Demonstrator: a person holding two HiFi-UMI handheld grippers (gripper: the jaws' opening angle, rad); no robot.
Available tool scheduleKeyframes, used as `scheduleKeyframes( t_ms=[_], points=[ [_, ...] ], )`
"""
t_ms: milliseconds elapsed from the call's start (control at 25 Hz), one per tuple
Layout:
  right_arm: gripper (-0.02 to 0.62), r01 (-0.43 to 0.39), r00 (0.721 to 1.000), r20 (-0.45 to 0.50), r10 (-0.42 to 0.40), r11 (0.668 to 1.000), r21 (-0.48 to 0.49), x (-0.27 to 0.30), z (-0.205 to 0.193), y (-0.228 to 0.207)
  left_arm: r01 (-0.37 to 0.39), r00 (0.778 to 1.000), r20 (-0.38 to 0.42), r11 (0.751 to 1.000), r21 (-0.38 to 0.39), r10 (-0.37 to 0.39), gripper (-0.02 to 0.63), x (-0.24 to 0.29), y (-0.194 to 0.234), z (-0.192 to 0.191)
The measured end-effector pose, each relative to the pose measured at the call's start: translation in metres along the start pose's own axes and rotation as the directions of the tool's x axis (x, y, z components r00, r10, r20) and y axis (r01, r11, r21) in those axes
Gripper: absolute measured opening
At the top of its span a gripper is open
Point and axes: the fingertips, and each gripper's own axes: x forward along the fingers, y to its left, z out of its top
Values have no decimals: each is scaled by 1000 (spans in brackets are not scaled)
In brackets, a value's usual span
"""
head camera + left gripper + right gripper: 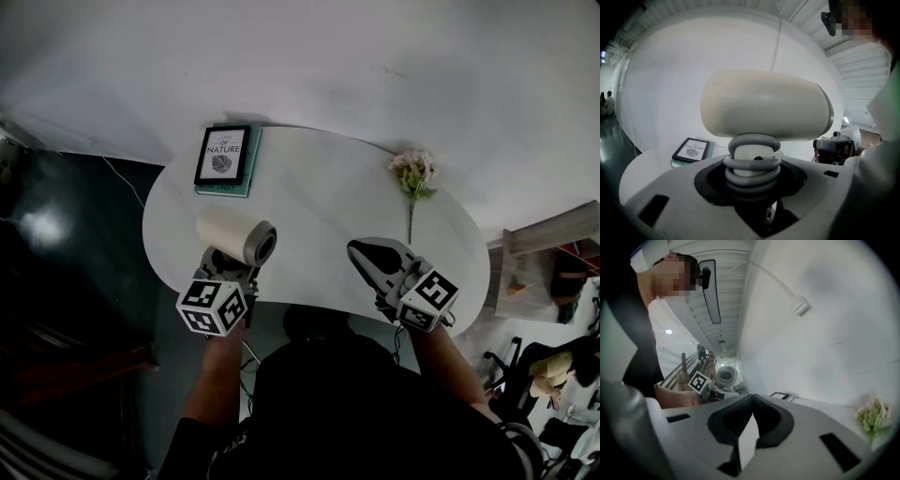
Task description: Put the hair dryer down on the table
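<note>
The cream hair dryer hangs over the front left part of the white oval table, barrel level, its grey nozzle end turned to the right. My left gripper is shut on its handle, which has a grey cord wound round it. In the left gripper view the hair dryer's barrel fills the middle above the left gripper. Whether the dryer touches the table I cannot tell. My right gripper hovers over the table's front right, shut and empty; the right gripper has its tips touching.
A framed "Nature" picture lies on a teal book at the table's back left. A pale flower sprig lies at the back right. A white wall stands behind the table. A wooden shelf stands to the right.
</note>
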Motion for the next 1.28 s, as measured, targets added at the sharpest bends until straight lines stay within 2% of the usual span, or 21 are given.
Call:
scheduleKeyframes(
  t_ms=[320,560,720,920,1280],
  points=[
    [8,-3,998,-67,6,999,46,-2,-15,-11,14,995,-101,1000,-6,-14,209,45,-1,-30],
    [8,11,997,-72,-7,998,56,-4,-24,-23,8,979,-204,1000,-23,-12,209,78,7,-61],
    [8,11,999,-31,-9,998,66,-5,-22,-29,10,961,-276,1000,-22,-16,209,98,10,-83],
    [8,27,999,-29,-24,996,85,-11,-26,-36,22,929,-370,1000,-6,-22,209,124,13,-110],
    [8,67,995,-85,-60,994,82,-22,-44,-52,16,878,-478,1000,-2,-16,209,159,18,-142]
  ],
)
